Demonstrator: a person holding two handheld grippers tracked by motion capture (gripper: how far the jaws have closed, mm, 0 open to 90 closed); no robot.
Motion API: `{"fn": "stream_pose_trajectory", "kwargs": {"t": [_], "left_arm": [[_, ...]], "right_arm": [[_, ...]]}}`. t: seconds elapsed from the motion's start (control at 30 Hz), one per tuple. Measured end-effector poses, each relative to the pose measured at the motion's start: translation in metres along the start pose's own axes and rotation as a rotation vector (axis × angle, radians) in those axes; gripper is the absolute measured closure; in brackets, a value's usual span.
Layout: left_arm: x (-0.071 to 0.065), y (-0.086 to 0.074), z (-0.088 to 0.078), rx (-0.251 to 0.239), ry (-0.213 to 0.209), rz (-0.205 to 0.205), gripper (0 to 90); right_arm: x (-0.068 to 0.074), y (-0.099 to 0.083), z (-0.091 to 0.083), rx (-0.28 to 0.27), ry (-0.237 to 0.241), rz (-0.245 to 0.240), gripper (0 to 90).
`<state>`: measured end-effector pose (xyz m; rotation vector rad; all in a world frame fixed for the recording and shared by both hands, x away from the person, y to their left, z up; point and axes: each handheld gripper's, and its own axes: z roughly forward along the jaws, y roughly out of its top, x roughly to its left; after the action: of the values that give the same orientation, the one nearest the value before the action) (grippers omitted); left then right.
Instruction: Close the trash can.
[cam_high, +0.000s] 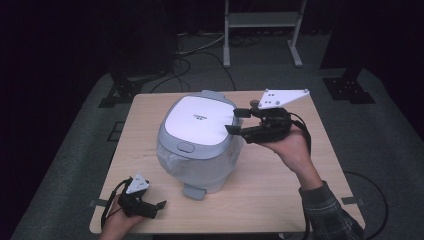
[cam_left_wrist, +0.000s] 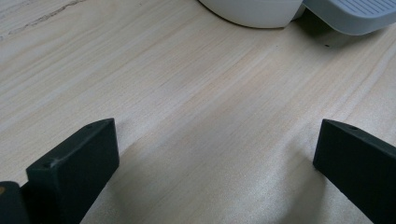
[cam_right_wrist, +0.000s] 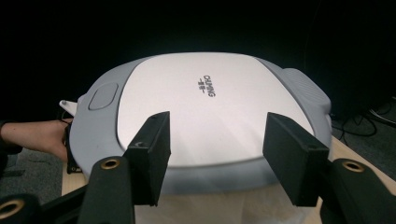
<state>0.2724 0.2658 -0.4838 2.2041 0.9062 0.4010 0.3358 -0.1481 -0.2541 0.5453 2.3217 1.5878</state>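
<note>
A: Starting nearest, at the front left corner of the table (cam_high: 280, 200): left gripper (cam_high: 159, 207) lying low in the person's left hand (cam_high: 117, 225), jaws standing wide apart, gripping nothing.

B: Agreeing, judging by the left gripper view: bare pale wood showing between the two black jaws, the rounded white base of the rice cooker (cam_left_wrist: 254, 11) and its grey front tab (cam_left_wrist: 355, 16) sitting well beyond the tips.

A: Moving inward: rice cooker (cam_high: 197, 142) standing upright near the middle of the table, slightly left of centre, lid (cam_high: 200, 120) lying closed, latch button (cam_high: 185, 147) facing the near edge.

B: Also seeming wrapped around the body in clear film; not managing to tell more.

A: Going further right: right gripper (cam_high: 234, 120) being held level in the right hand (cam_high: 290, 145), pointing left at the cooker's right side, at lid height.

B: Jaws standing partly open, pressing on nothing. In the right gripper view, framing the white lid panel (cam_right_wrist: 205, 107) with its small lettering; telling whether the tips are touching the rim not being possible.

A: Farthest back: a white metal frame (cam_high: 262, 22) and cables (cam_high: 200, 57) lying on the dark floor.
</note>
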Motion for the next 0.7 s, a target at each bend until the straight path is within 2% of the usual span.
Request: {"fn": "stream_pose_trajectory", "kwargs": {"t": [0.23,0.47,0.6,0.7], "left_arm": [[0.000,0.000,0.000,0.000,0.000,0.000,0.0],[0.000,0.000,0.000,0.002,0.000,0.000,0.0],[0.000,0.000,0.000,0.002,0.000,0.000,0.0],[0.000,0.000,0.000,0.002,0.000,0.000,0.0]], "right_arm": [[-0.003,-0.019,-0.019,-0.010,-0.038,0.016,34.2],[-0.002,-0.043,-0.029,-0.002,-0.064,0.039,30.8],[-0.002,-0.057,-0.031,0.022,-0.081,0.049,25.2],[-0.002,-0.067,-0.030,0.052,-0.098,0.072,16.8]]}}
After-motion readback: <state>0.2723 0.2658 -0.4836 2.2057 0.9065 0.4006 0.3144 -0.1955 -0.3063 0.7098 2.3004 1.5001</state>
